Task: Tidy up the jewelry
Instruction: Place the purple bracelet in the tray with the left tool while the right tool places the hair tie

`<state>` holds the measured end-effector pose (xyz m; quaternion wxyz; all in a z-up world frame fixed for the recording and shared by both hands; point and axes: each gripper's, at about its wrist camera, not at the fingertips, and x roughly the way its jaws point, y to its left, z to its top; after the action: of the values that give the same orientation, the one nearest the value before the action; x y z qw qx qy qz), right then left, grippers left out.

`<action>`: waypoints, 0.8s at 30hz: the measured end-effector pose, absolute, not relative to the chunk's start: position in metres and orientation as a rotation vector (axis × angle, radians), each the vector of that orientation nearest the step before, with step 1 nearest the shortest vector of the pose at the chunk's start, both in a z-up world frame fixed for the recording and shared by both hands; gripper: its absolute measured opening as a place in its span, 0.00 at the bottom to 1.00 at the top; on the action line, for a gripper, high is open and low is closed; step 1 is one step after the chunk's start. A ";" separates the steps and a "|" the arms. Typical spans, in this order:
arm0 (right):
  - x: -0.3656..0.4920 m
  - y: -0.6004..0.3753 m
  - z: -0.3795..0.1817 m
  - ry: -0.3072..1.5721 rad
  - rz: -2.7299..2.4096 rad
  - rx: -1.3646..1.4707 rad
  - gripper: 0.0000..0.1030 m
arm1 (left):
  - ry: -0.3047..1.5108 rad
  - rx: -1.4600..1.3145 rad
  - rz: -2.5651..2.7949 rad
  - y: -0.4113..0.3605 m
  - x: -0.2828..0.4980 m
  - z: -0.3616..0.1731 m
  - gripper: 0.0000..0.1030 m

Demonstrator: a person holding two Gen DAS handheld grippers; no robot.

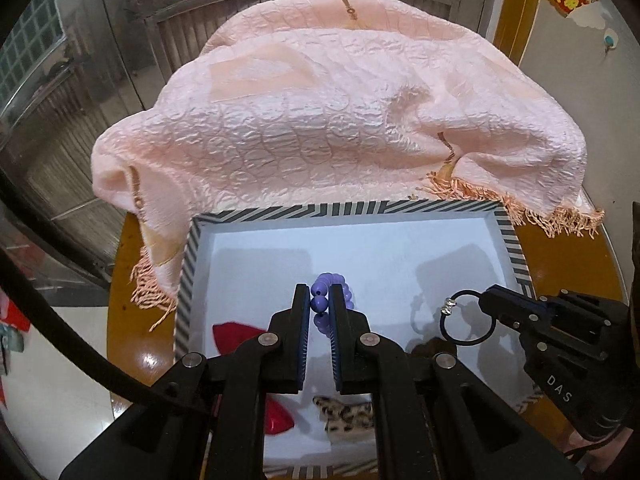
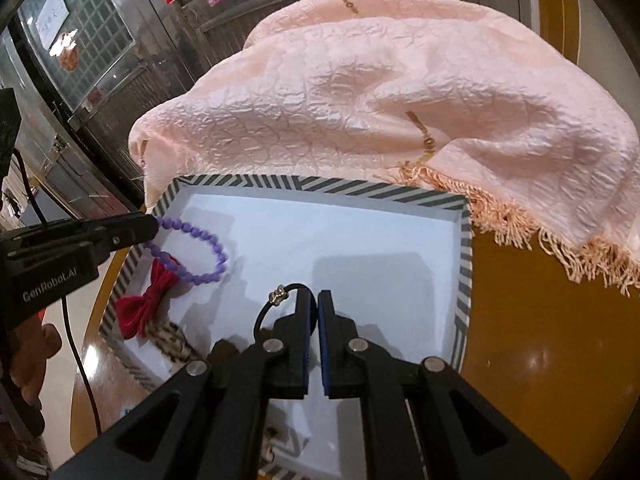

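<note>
We see the striped box [image 1: 516,240] w/ white lining on a brown table [image 2: 520,320]; everything below is placed relative to that box. The left gripper [image 1: 320,300] hangs over its middle, jaws pinched tight on a purple bead bracelet [image 1: 340,288], which dangles clear of the lining. The right gripper [image 2: 314,304] is over the box too, toward its right wall, jaws clamped on a black hair tie [image 2: 266,314] w/ a small metal charm. Inside the box, near the left wall, lie a red bow [image 2: 144,308] & a leopard-print piece [image 1: 348,416]. A pink fringed cloth [image 1: 320,120] is bunched just behind the box's far rim.
</note>
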<state>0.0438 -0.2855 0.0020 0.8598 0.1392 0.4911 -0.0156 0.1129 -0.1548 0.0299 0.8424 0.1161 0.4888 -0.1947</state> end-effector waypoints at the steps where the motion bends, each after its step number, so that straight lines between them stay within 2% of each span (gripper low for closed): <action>1: 0.047 -0.287 0.000 1.032 -0.033 0.296 0.03 | 1.034 0.245 -0.411 -0.156 0.115 0.029 0.01; 18: 0.085 -0.269 -0.049 1.160 -0.005 0.305 0.04 | 1.165 0.150 -0.252 -0.113 0.148 -0.027 0.02; 19: 0.084 -0.269 -0.049 1.160 -0.005 0.310 0.07 | 1.172 0.137 -0.248 -0.111 0.148 -0.028 0.02; 22: 0.078 -0.271 -0.042 1.150 -0.016 0.307 0.23 | 1.186 0.111 -0.240 -0.103 0.147 -0.028 0.14; 23: 0.075 -0.272 -0.038 1.145 -0.017 0.309 0.25 | 1.180 0.100 -0.243 -0.101 0.143 -0.025 0.21; 24: 0.072 -0.274 -0.035 1.140 -0.019 0.313 0.25 | 1.176 0.096 -0.246 -0.099 0.141 -0.023 0.24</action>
<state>0.0722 -0.2737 -0.0345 0.8302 0.1473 0.5376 -0.0089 0.1414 -0.0989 -0.0226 0.8238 0.0452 0.5531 -0.1158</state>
